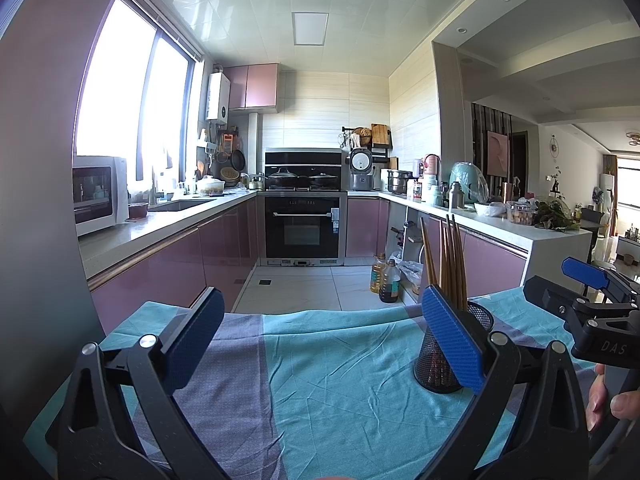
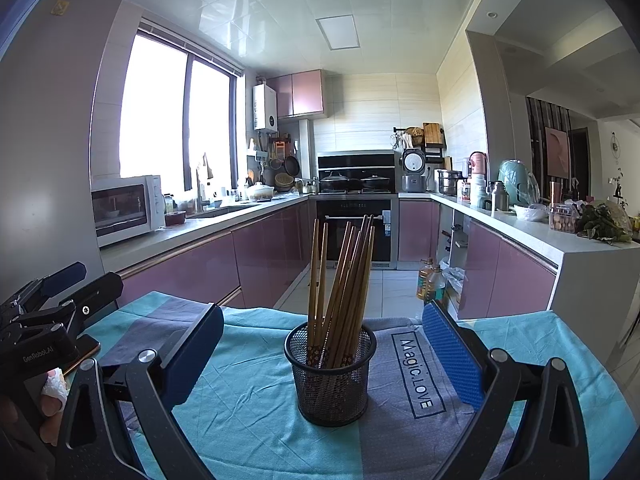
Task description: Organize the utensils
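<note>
A black mesh holder (image 2: 331, 376) stands upright on the teal and purple cloth (image 2: 248, 400). Several wooden chopsticks (image 2: 344, 276) stand in it, fanned out. My right gripper (image 2: 324, 354) is open and empty, with the holder between and just beyond its blue fingers (image 2: 452, 356). My left gripper (image 1: 322, 344) is open and empty over bare cloth (image 1: 340, 380). In the left wrist view the holder (image 1: 440, 364) is partly hidden behind the right finger (image 1: 454, 340), and the chopsticks (image 1: 450, 260) rise above it. The right gripper also shows at that view's right edge (image 1: 592, 300).
The table's far edge (image 1: 320, 314) drops to the kitchen floor. Oil bottles (image 2: 430, 282) stand on the floor beyond it. Purple cabinets and counters run along both sides, with an oven (image 2: 352, 228) at the back. The left gripper body (image 2: 44, 312) sits at the table's left.
</note>
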A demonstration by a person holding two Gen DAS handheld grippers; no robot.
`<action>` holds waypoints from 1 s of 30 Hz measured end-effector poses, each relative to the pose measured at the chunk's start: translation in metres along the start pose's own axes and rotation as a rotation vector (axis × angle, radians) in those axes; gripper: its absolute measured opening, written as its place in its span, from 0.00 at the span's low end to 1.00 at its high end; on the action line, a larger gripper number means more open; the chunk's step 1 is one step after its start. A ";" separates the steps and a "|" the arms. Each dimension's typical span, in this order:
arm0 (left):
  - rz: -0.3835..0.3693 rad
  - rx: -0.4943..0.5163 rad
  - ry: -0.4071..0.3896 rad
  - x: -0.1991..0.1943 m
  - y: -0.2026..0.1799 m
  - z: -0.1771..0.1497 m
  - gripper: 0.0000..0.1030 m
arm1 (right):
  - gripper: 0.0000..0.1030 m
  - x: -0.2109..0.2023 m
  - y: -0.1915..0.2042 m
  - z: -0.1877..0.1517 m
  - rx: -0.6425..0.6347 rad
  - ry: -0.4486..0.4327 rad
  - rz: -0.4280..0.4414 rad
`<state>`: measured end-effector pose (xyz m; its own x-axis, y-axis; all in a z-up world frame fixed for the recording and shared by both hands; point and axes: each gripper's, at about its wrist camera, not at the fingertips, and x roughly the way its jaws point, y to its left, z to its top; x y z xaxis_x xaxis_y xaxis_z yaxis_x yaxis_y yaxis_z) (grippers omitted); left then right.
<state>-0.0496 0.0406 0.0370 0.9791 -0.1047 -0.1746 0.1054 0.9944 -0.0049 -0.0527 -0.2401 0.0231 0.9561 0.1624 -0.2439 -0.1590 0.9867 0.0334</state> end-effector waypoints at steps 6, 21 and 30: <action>-0.001 0.001 0.000 0.001 0.000 0.000 0.95 | 0.94 0.000 0.000 0.000 0.002 0.000 0.001; 0.000 -0.002 0.001 0.001 0.000 -0.001 0.95 | 0.94 0.000 0.002 0.001 0.001 -0.002 -0.003; 0.000 -0.003 0.003 0.003 0.000 0.000 0.95 | 0.94 0.000 0.001 0.001 0.005 -0.001 -0.003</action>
<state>-0.0471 0.0405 0.0363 0.9785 -0.1048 -0.1779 0.1051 0.9944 -0.0081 -0.0528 -0.2387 0.0241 0.9569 0.1597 -0.2427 -0.1552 0.9872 0.0376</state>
